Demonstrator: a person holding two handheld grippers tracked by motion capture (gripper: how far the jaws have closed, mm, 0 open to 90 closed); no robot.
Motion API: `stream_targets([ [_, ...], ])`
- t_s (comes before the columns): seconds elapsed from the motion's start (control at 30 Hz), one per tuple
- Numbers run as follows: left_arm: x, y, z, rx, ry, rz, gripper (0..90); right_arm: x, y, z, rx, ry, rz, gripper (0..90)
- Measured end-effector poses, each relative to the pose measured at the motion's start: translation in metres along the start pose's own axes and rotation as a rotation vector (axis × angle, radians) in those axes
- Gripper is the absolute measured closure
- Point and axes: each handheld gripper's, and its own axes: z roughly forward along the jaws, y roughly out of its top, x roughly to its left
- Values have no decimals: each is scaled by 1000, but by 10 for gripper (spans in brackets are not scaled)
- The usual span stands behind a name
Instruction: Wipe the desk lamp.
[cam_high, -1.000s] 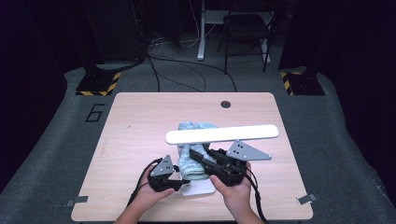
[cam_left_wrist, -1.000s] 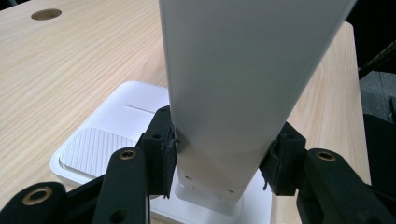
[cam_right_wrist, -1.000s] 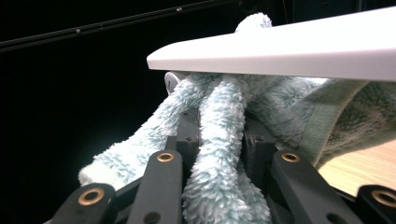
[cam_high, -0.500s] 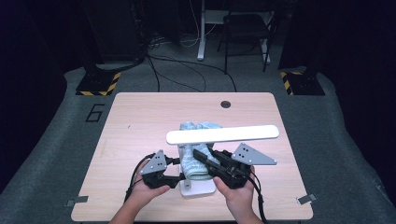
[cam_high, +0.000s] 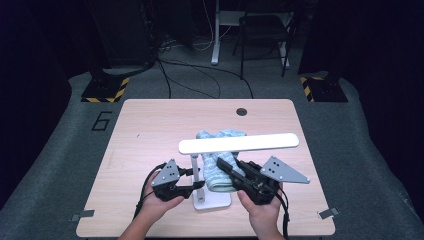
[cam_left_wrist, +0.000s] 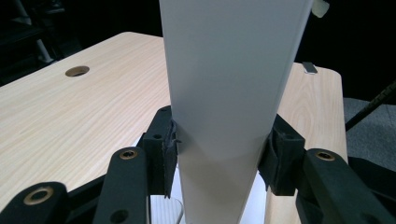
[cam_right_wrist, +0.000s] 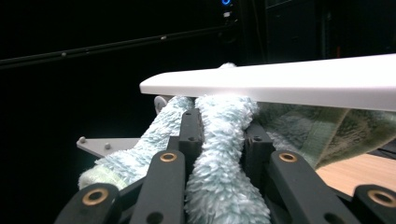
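The white desk lamp (cam_high: 212, 197) stands near the front edge of the wooden table (cam_high: 150, 125), its upright post rising from a flat base to a long white light bar (cam_high: 239, 144) that runs crosswise above the table. The left gripper (cam_high: 196, 184) reaches in from the left at the foot of the post, and in the left gripper view its two black jaws sit against either side of the pale post (cam_left_wrist: 229, 93), pinching it (the jaws have just been closing, with the post between them). The left hand (cam_high: 160, 202) comes up from the bottom edge of the high view, holding that gripper roughly level and pointed to the right.

A pale blue-green fluffy towel (cam_high: 217, 160) lies bunched on the table just behind and to the right of the lamp base, under the light bar. The right gripper (cam_high: 224, 167) points up and to the left into its near end; in the right gripper view its jaws are pressed onto a thick fold of the towel (cam_right_wrist: 224, 154), which bulges out between them, with the light bar (cam_right_wrist: 289, 84) just above. The right hand (cam_high: 260, 210) grips from below, with the grey three-cornered plate tilted out to the right.
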Motion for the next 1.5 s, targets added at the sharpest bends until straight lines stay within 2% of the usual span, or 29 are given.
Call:
stream_targets([
  [0.23, -3, 0, 1, -8, 30, -15, 532, -10, 1, -18, -31, -61, 0, 743],
  [0.33, -2, -1, 1, -9, 22, -21, 532, -13, 1, -22, -36, -73, 1, 743],
  [0.47, -2, -2, 1, -13, 25, -21, 532, -11, 1, -21, -34, -71, -7, 743],
  [0.73, -1, -2, -1, -10, 25, -27, 532, 2, 3, -6, -14, -30, -15, 743],
  [0.77, -2, -2, 0, -20, 26, -38, 532, 3, 3, -3, -11, -23, -21, 743],
  [0.97, -3, -2, 1, -26, 33, -38, 532, 16, 1, 11, 7, 27, -35, 742],
  [1.07, -3, -3, 1, -27, 32, -38, 532, 17, 1, 13, 7, 26, -41, 743],
  [1.27, -4, -3, 3, -27, 36, -34, 532, 8, 3, -1, 1, -8, -45, 743],
  [1.37, -2, -2, 2, -4, 27, -18, 531, 1, 5, -11, -5, -29, -44, 743],
  [1.5, -2, -2, 2, -4, 23, -25, 531, -7, 8, -23, -8, -60, -49, 743],
])
